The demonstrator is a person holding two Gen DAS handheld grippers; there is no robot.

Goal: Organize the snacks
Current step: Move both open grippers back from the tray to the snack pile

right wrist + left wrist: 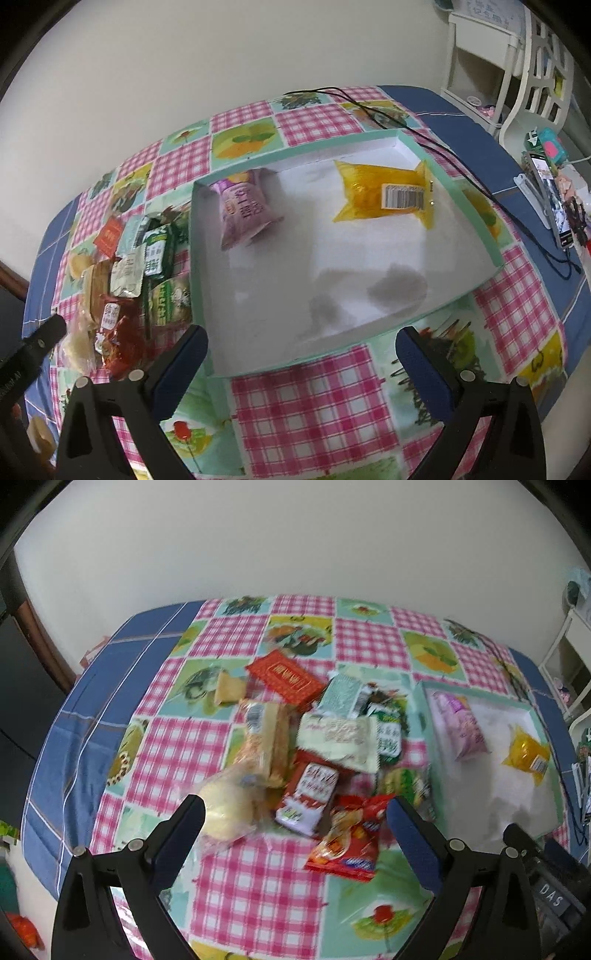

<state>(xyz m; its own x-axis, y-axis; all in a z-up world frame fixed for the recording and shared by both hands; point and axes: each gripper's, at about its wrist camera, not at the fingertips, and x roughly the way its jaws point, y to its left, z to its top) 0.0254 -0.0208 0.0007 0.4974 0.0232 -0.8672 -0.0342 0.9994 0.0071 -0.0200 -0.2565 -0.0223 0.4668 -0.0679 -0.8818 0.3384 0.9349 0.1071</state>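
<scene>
Heaped in the middle of the checked tablecloth [236, 882]: a pile of snacks [325, 738], with a red box [284, 681] at the far side, a pale green packet [340, 742] on top, a red-and-white packet [308, 797] and a red crisp bag [349, 840] at the near edge, and a clear-wrapped pale bun [229, 812] at the near left. Just right of the pile, a shallow tray [461, 206] with a mint-green rim and white floor, holding a purple packet [245, 208] toward its left wall and, well apart, a yellow packet [384, 194] with a barcode label toward the far right. Left gripper [295, 812] above the near edge of the pile, jaws spread wide, gripping nothing. Right gripper [301, 350] over the tray's near rim, likewise agape and empty. Beyond the tray, a black cable [461, 166] across the cloth.
</scene>
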